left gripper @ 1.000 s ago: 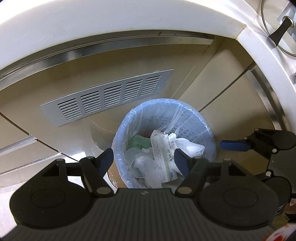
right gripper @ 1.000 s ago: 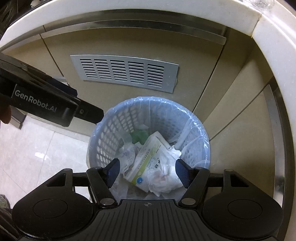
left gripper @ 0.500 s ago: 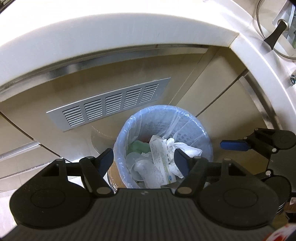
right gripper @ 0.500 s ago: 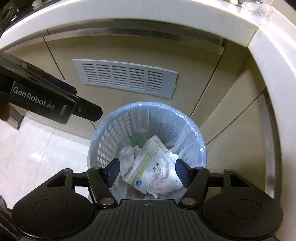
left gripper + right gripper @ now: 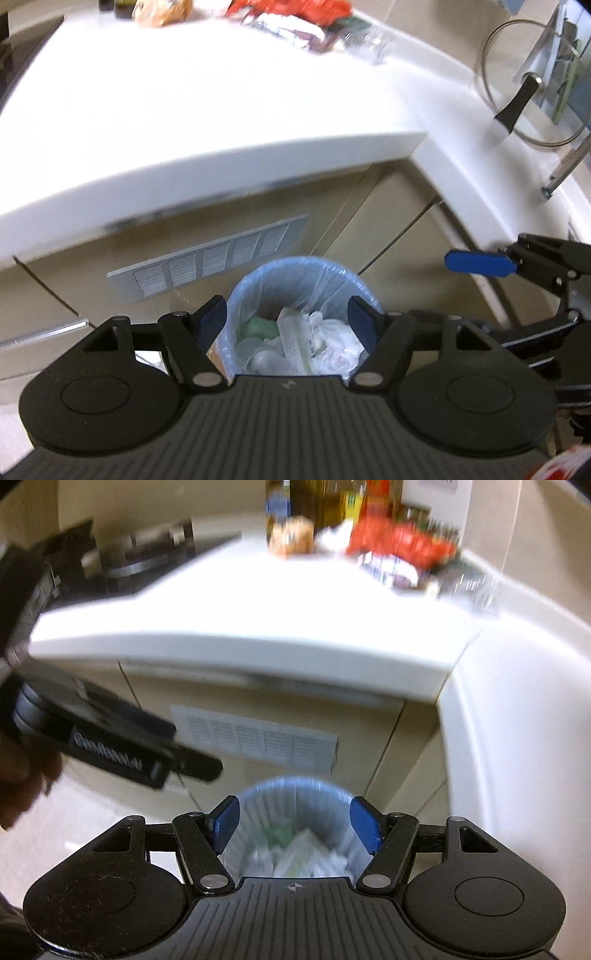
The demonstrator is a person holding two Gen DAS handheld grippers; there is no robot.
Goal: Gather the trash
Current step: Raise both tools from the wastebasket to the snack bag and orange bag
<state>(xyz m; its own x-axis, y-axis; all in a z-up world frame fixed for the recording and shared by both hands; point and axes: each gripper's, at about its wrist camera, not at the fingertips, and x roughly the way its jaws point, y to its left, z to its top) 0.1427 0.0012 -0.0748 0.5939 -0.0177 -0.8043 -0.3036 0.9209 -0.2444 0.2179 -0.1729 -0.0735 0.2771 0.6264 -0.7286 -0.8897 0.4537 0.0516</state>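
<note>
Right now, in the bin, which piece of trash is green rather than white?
The green lump at the left of the bin. The printed packet and crumpled tissues beside it are white.

Trash bin (image 5: 301,280) sits on the floor in the corner where two cabinet runs meet, just in front of a vent panel (image 5: 208,260) set in the cabinet face. Crumpled paper & wrappers (image 5: 314,341) lie inside bin. Counter (image 5: 192,103) overhangs above; packets & bottles (image 5: 373,542) at its far edge. Pot lid (image 5: 532,79) stands on counter to the right.
</note>
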